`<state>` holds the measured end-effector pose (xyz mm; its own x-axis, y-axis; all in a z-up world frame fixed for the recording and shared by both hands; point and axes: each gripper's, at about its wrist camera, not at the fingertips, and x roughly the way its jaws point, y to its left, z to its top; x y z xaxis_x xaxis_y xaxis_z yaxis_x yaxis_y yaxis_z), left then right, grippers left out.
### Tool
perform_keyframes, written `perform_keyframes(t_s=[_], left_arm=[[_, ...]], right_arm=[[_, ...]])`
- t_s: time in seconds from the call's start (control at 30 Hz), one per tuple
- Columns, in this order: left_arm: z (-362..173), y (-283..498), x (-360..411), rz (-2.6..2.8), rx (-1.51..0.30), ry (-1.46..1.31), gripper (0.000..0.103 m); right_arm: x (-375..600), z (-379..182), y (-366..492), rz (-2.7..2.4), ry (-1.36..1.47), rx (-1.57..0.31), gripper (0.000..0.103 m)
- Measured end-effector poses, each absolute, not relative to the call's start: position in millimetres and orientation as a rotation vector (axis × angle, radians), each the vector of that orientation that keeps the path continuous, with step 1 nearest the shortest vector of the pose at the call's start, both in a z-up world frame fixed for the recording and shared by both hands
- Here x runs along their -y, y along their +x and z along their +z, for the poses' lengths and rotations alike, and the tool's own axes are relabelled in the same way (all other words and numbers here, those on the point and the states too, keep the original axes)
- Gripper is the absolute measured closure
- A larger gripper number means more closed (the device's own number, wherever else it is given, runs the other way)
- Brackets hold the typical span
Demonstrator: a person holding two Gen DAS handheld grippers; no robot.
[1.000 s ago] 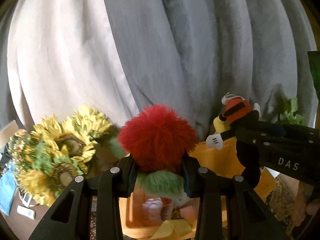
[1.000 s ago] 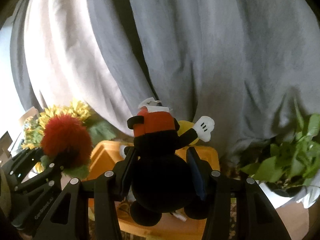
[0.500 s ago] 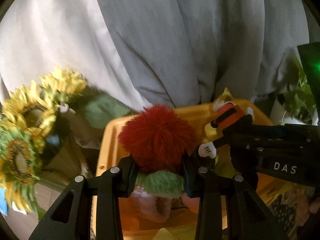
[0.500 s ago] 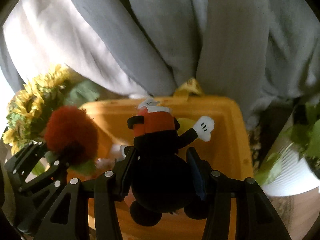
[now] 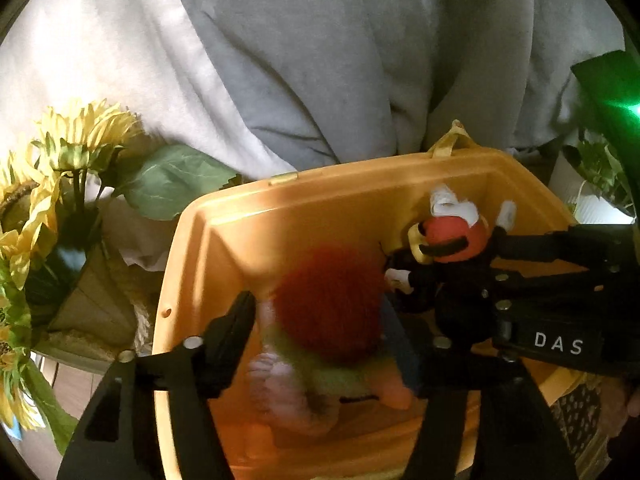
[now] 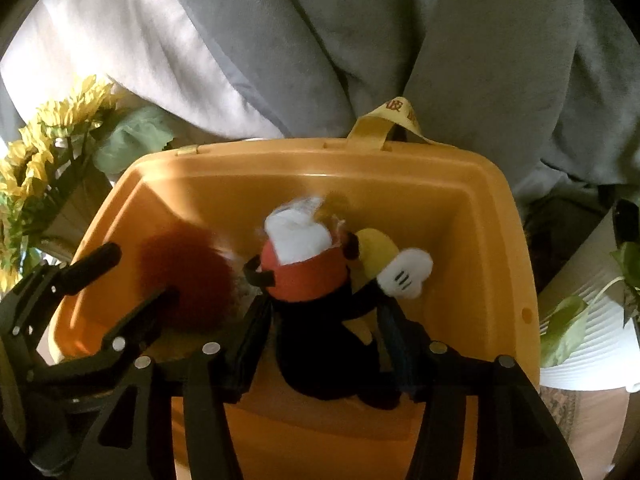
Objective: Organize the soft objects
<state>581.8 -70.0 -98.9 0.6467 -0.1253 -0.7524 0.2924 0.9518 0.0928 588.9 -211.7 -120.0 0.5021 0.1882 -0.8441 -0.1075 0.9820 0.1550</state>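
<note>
Grey draped fabric curtain (image 5: 320, 60): backdrop beyond both grippers.

Orange rectangular plastic bin (image 6: 460, 184): directly below both grippers, a yellow strap handle (image 6: 394, 118) on its far rim.

Yellow artificial sunflower bunch (image 5: 60, 148): left of the left gripper, outside the bin.

Black left gripper (image 5: 320, 324): jaws opening, gap visible beside the blurred red fluffy plush toy with green collar (image 5: 328, 300), which sits between them over the bin.

Black right gripper (image 6: 326, 320): jaws opening around the black plush mouse with red cap and white glove (image 6: 320, 320), over the bin interior.
</note>
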Motion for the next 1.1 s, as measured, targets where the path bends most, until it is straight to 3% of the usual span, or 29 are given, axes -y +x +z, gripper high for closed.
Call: perform_keyframes(t_s=[0.4,0.63,1.1], left_arm=[[-75.1,550.4,54.8,-0.208,-0.800,0.136,0.024],[-44.9,510.6,39.7,-0.118,-0.731,0.098,0.017],[18.2,399.9,8.9,-0.006,-0.456,0.142,0.000]], right_arm=[[212.1,-73.2,554.3,0.103,0.057,-0.895,0.032],[209.9,-49.4,514.7,0.059,0.035,-0.814,0.031],[193.8,1.2,397.9,0.006,0.045,-0.620,0.015]])
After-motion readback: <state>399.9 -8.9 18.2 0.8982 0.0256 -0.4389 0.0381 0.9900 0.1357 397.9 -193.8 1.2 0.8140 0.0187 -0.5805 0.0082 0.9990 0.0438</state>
